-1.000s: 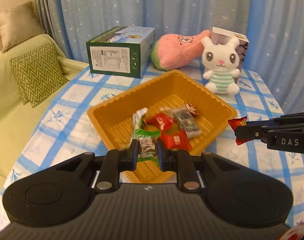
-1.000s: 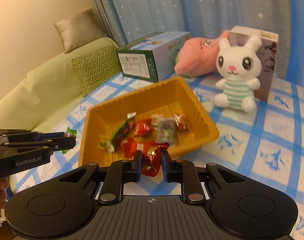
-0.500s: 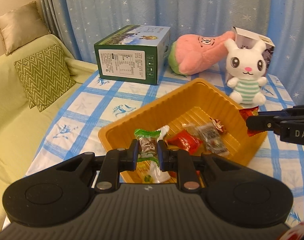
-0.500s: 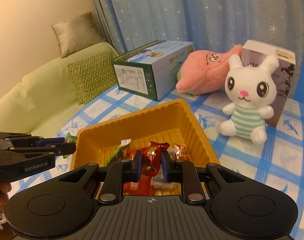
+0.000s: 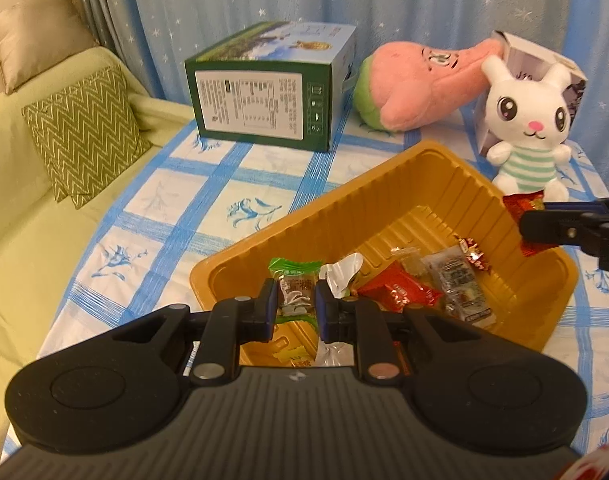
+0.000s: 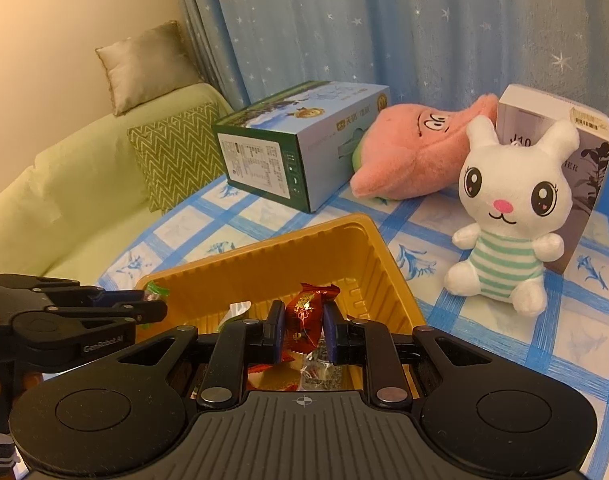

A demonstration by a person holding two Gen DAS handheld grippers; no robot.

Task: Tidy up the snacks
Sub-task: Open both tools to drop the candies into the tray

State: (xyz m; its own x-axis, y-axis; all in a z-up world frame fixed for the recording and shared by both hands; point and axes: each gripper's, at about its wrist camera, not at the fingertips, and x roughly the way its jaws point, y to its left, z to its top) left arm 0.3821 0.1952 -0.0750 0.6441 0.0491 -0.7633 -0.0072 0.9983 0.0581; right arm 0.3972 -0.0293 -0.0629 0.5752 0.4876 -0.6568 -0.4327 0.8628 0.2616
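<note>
My left gripper [image 5: 295, 300] is shut on a green-wrapped candy [image 5: 293, 286] and holds it over the near left corner of the orange tray [image 5: 384, 196]. My right gripper [image 6: 303, 322] is shut on a red-wrapped candy [image 6: 304, 314] and holds it over the tray [image 6: 288, 256]; from the left wrist view it shows at the tray's right rim [image 5: 544, 226]. Several wrapped snacks [image 5: 432, 280] lie in the tray. The left gripper also shows at the left of the right wrist view [image 6: 144, 304].
A green box [image 5: 272, 88], a pink plush [image 5: 416, 80], a white bunny plush [image 5: 528, 128] and a grey-white box [image 6: 560, 148] stand behind the tray on the blue-checked tablecloth [image 5: 176, 208]. A green sofa with cushions [image 5: 80, 136] lies to the left.
Both grippers have moved forward with their candies, from outside the tray's edges to over the tray. Both stay shut.
</note>
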